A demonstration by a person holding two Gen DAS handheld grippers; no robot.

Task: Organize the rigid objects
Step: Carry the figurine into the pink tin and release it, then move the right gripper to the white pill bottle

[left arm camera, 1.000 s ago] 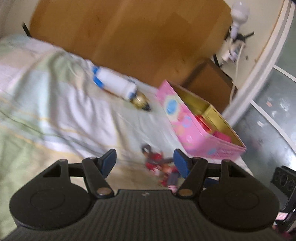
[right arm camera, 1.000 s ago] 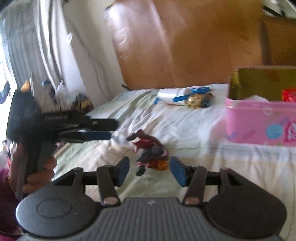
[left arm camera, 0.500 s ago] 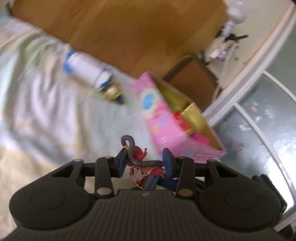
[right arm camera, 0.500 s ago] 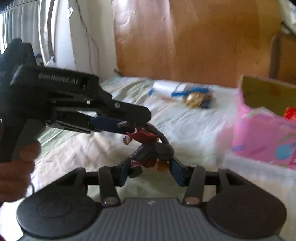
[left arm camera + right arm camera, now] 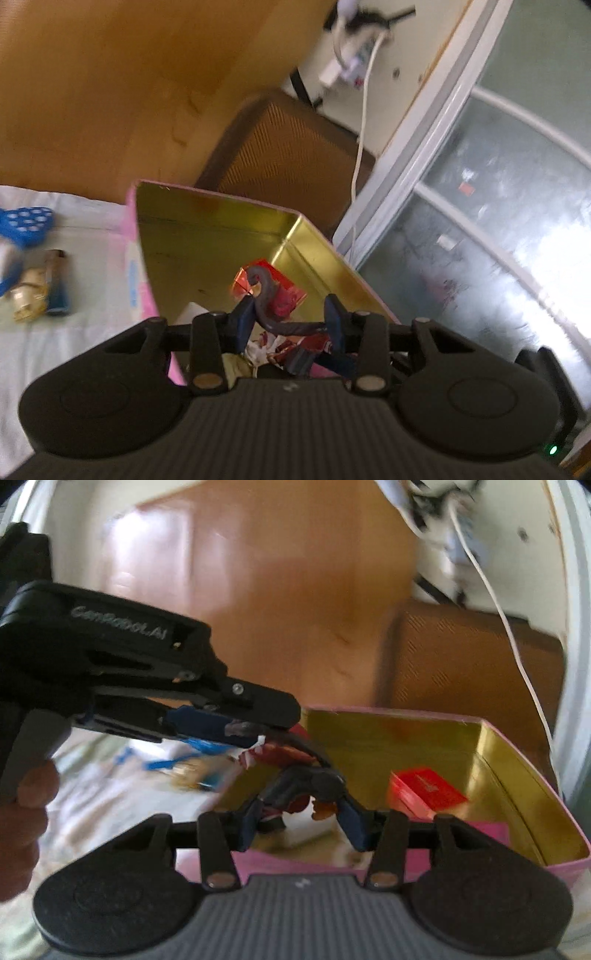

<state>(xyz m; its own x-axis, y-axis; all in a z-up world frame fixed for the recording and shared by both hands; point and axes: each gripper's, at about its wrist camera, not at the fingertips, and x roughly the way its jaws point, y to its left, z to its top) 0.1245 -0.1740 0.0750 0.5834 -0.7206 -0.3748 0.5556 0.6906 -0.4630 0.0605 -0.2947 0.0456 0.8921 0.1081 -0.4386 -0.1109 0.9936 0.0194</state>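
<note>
A small red and dark figurine (image 5: 306, 786) with a curled grey tail (image 5: 264, 291) hangs over the open pink tin (image 5: 517, 746), whose inside is gold. My left gripper (image 5: 288, 317) is shut on its upper part, tail sticking up between the blue pads. My right gripper (image 5: 301, 823) is shut on its lower dark part. In the right wrist view the left gripper (image 5: 251, 731) comes in from the left, held by a hand (image 5: 26, 812). A red box (image 5: 424, 790) lies inside the tin.
On the bed sheet (image 5: 55, 350) left of the tin lie a gold toy (image 5: 29, 299) and a blue-spotted piece (image 5: 26, 221). A wooden headboard (image 5: 110, 92) stands behind, a brown cabinet (image 5: 288, 158) and white cable (image 5: 364, 110) beyond the tin, a window (image 5: 498, 221) at right.
Both grippers closed on the figurine as it lay on the bed, then lifted it and carried it right, over the tin. The bottle and gold toy slid out to the left.
</note>
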